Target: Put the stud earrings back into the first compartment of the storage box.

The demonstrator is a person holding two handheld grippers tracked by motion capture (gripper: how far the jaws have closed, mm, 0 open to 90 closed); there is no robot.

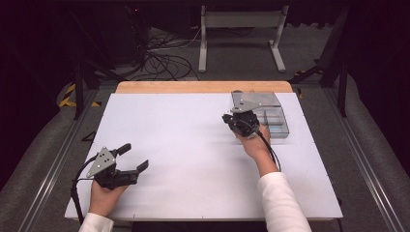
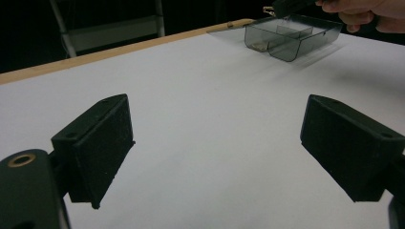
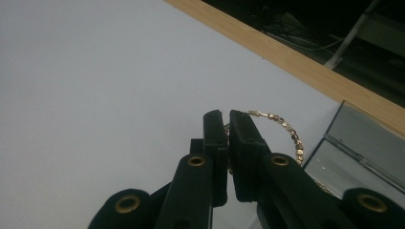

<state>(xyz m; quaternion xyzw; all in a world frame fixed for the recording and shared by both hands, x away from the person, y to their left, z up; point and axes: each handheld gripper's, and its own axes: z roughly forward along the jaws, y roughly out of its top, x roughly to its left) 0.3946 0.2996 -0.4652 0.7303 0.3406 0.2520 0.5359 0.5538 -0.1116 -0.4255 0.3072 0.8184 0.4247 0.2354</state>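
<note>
Lab: black curtains, floor cables [image 1: 159, 55]

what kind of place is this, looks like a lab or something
Probably a lab or recording studio set up for handling trials, not a home. A white table stands among dark surroundings, loose cables lie on the floor behind it, and a person works with a hand-held gripper in each hand.

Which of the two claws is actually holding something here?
The right claw, up by the smoky clear divided tray. Its jaws are pinched on a gold bead chain, which loops out behind them. The left claw has its jaws spread wide above the bare white tabletop.
</note>
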